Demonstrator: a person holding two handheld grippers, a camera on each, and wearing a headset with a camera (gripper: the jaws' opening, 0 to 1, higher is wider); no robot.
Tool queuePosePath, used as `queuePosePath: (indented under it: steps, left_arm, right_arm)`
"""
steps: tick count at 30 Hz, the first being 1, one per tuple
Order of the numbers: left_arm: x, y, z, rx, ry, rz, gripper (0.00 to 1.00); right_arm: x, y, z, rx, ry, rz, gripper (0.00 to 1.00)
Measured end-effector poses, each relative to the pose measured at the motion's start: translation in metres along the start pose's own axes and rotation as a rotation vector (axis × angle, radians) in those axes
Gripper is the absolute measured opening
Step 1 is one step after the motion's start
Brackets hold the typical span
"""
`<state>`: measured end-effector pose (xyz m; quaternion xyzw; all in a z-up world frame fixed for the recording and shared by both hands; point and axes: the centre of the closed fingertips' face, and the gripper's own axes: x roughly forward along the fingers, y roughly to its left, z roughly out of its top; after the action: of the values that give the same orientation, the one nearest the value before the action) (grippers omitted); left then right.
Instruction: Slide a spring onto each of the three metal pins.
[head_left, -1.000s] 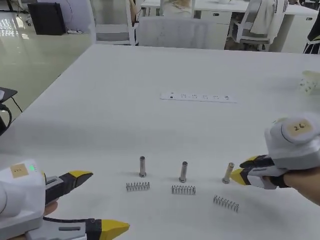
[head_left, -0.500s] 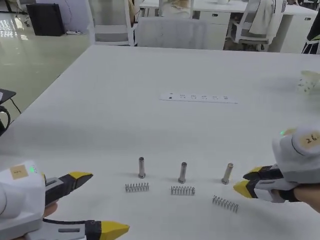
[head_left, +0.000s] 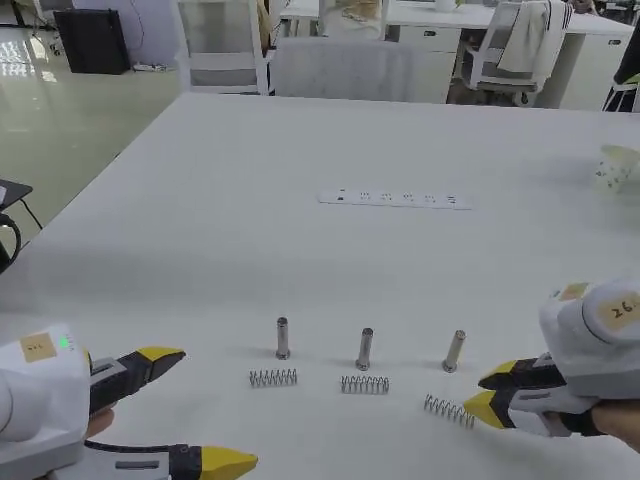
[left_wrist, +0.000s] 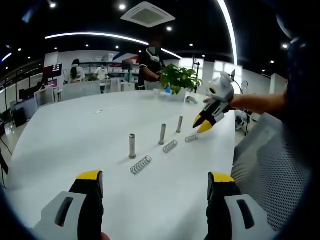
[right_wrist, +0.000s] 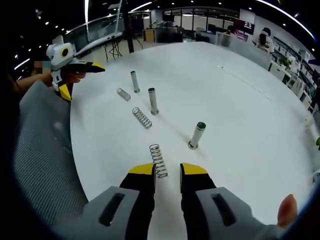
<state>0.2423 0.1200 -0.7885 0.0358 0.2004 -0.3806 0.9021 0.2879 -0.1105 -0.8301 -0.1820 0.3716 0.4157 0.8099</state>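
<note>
Your right gripper (head_left: 484, 392) jaws narrowly apart, near end of rightmost spring (head_left: 447, 408) between tips; your left gripper (head_left: 210, 406) jaws wide apart

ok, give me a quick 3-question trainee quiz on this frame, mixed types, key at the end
1. Multiple choice: going by the head view, which spring has the right gripper reached? A left, B middle, C right.
2. True or false: the left pin, middle pin and right pin are all bare.
3. Fill in: the left gripper has its jaws ____.

Key: 1 C, the right spring. 2 true. 3 open.
</note>
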Motion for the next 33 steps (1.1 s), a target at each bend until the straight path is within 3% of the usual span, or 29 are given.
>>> queuePosePath:
  steps: [10,33]
  left_arm:
    - [0.000,0.000,0.000,-0.001,0.001,0.002,0.83]
    - [0.000,0.001,0.000,-0.011,-0.005,0.005,0.82]
  right_arm:
    - [0.009,0.010,-0.009,-0.043,0.039,0.031,0.16]
    - [0.019,0.011,-0.017,-0.114,0.090,0.048,0.11]
